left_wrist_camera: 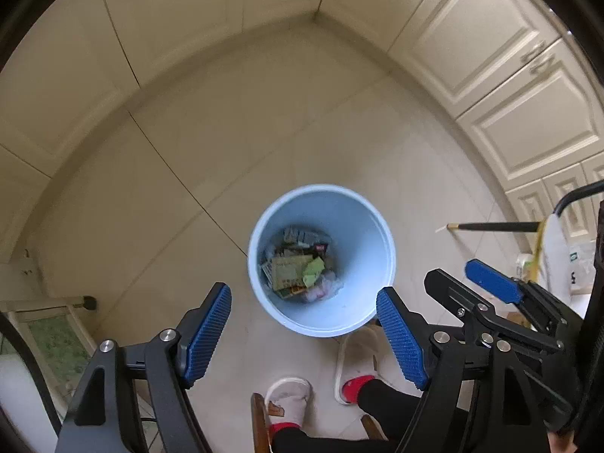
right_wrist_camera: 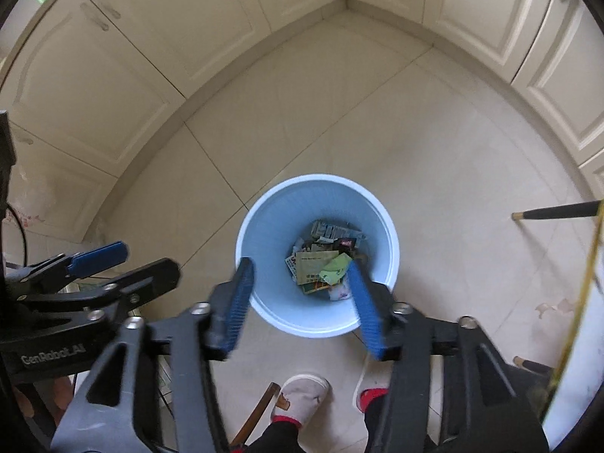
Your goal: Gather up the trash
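Two grippers (left_wrist_camera: 304,334) (right_wrist_camera: 300,305) agape, one bin (left_wrist_camera: 362,222), two slippers (left_wrist_camera: 288,396)

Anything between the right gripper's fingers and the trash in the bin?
Nothing: right gripper is open, empty, above the bin; trash shows clear, right wrist view.

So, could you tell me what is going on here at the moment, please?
A person is standing on a tiled kitchen floor with a handheld gripper in each hand, collecting trash. Both the left gripper and the right gripper hang over a light blue bin, pointing down into it with jaws open and nothing between them. Paper scraps and wrappers lie in the bottom of the bin. The person's slippered feet are just beside it.
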`<state>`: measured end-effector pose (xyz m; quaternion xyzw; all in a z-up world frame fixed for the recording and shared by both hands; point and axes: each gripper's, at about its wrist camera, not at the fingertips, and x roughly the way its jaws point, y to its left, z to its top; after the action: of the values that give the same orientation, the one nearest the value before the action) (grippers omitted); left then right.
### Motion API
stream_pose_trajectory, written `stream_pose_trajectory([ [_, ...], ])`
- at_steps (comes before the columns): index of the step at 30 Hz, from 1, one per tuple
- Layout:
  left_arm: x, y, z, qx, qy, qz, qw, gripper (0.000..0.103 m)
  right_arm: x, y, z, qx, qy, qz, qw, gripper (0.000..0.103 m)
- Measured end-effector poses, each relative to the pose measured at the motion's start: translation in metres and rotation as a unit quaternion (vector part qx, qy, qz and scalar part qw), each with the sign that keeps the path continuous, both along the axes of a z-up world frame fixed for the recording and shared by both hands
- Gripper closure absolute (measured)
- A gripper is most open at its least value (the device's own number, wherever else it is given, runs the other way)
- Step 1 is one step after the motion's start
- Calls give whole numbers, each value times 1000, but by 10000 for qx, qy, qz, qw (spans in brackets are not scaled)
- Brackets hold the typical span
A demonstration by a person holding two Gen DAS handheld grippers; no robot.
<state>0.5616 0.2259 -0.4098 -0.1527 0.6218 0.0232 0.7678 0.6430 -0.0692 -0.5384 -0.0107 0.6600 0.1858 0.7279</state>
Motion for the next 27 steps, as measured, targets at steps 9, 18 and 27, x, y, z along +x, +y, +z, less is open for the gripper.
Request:
stream_pose_trajectory([
  [9, -91, -11, 108, 596, -1237, 296, 9901, 20, -47, 15, 125, 179, -1036, 143, 9944, 21],
  [18, -198, -71, 212, 1191, -2986, 447, 9459, 10, -112, -9, 275, 420, -2529, -36, 9666, 10],
  [27, -313, -153, 256, 1383, -4612, 257, 8761, 1, -181, -60, 403, 605, -4009, -262, 9137, 0],
])
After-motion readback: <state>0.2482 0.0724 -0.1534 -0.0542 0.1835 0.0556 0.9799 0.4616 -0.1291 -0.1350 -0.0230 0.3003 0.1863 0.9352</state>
